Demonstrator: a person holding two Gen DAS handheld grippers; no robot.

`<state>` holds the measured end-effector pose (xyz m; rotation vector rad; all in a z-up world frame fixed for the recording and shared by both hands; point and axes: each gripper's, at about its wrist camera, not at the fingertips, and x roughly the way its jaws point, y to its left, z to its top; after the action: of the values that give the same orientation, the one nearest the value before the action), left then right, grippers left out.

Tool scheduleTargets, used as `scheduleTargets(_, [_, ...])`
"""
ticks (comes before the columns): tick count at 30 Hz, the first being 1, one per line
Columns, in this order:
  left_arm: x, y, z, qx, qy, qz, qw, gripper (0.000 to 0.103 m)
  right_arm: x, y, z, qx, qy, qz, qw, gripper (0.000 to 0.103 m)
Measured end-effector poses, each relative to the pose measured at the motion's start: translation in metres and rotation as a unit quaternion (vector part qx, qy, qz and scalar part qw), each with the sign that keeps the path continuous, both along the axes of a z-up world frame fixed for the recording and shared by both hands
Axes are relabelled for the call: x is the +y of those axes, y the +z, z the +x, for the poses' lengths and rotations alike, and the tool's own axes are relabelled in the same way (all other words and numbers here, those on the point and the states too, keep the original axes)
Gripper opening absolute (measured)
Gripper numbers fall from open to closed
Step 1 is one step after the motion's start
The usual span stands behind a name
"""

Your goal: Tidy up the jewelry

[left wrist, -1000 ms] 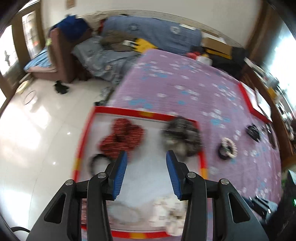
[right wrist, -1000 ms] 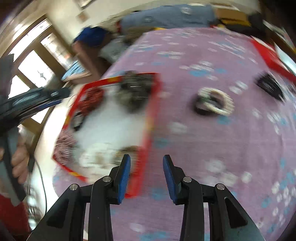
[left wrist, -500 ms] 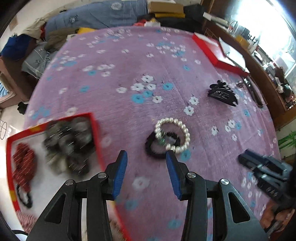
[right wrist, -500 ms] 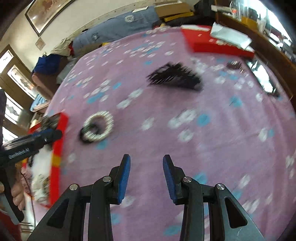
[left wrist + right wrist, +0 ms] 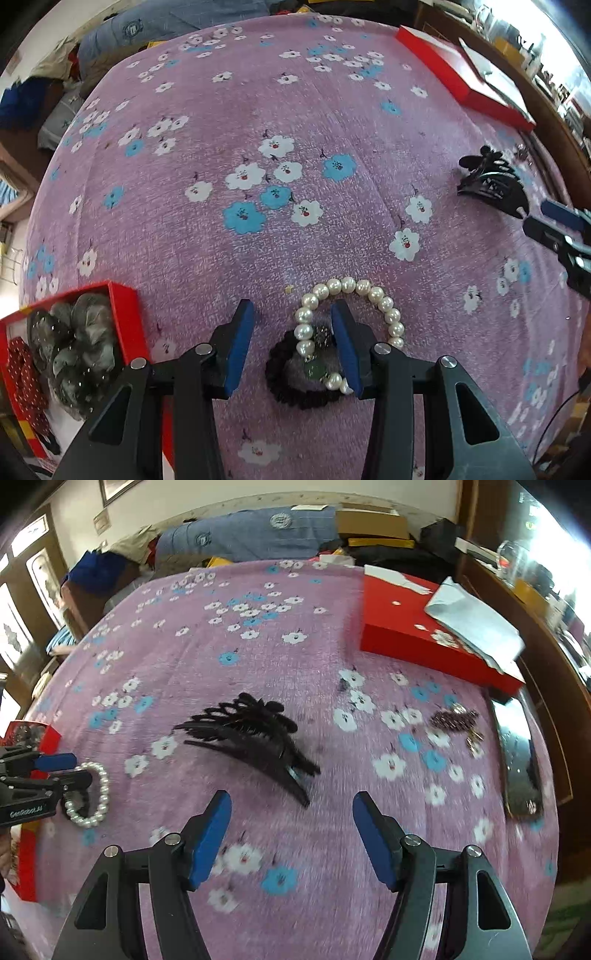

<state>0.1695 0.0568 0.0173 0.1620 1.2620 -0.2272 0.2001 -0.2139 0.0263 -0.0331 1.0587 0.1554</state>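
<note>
A white pearl bracelet (image 5: 373,295) lies on a dark bead bracelet (image 5: 284,387) on the purple flowered cloth. My left gripper (image 5: 291,317) is open and low over them, its fingers either side of the pearl bracelet's left part. The pearl bracelet also shows in the right wrist view (image 5: 99,794). A black claw hair clip (image 5: 255,734) lies just ahead of my open, empty right gripper (image 5: 291,808). It also shows in the left wrist view (image 5: 487,181). A red tray (image 5: 125,317) with a grey scrunchie (image 5: 74,350) sits at the lower left.
A red flat box (image 5: 424,642) with white paper on it lies at the far right of the cloth. A small brown hair clip (image 5: 454,720) and a black glossy strip (image 5: 517,760) lie near the right edge. Bedding and boxes pile up behind the table.
My left gripper swung from over the red tray to the two bracelets and came down onto them. My right gripper moved right to the black claw clip and its jaws opened wider.
</note>
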Motion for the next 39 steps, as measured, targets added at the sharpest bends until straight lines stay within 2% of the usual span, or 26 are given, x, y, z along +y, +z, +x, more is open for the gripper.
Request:
scheduleTargets(2, [-0.004, 0.000, 0.001, 0.001, -0.006, 0.004, 1.0000, 0.041, -0.001, -0.004, 0.007, 0.002, 0.008, 0.001, 1.000, 0.072])
scheduleTargets(4, [-0.010, 0.000, 0.001, 0.001, -0.013, 0.008, 0.9999, 0.033, 0.001, -0.007, 0.013, 0.003, 0.017, 0.005, 1.000, 0.072])
scheduleTargets(6, [-0.020, -0.001, 0.002, -0.002, -0.021, 0.023, 0.9995, 0.015, 0.003, -0.009, 0.018, 0.003, 0.023, 0.006, 1.000, 0.072])
scheduleTargets(8, [-0.027, -0.001, 0.002, 0.002, -0.029, 0.024, 0.9993, 0.009, 0.003, -0.012, 0.022, 0.006, 0.022, 0.009, 1.000, 0.071])
scheduleTargets(11, [-0.036, 0.006, -0.003, -0.001, -0.034, 0.016, 0.9993, 0.009, 0.002, -0.016, 0.027, 0.016, 0.017, 0.020, 1.000, 0.037])
scheduleTargets(12, [-0.039, 0.010, -0.004, -0.004, -0.033, 0.010, 0.9994, 0.009, -0.001, -0.018, 0.028, 0.024, 0.014, 0.030, 0.999, 0.030])
scheduleTargets(21, [-0.037, 0.057, -0.026, -0.025, -0.019, -0.067, 0.9973, 0.009, -0.028, -0.009, 0.001, 0.031, -0.034, 0.098, 0.994, 0.029])
scheduleTargets(26, [-0.022, 0.088, -0.057, -0.046, -0.009, -0.107, 0.9932, 0.009, -0.041, 0.001, -0.029, 0.028, -0.055, 0.120, 0.991, 0.028])
scheduleTargets(30, [0.010, 0.112, -0.087, -0.062, 0.010, -0.135, 0.9889, 0.009, -0.048, 0.008, -0.058, 0.028, -0.069, 0.139, 0.987, 0.028])
scheduleTargets(39, [0.096, 0.138, -0.133, -0.086, 0.085, -0.144, 0.9821, 0.009, -0.042, 0.014, -0.108, 0.038, -0.080, 0.165, 0.982, 0.027])
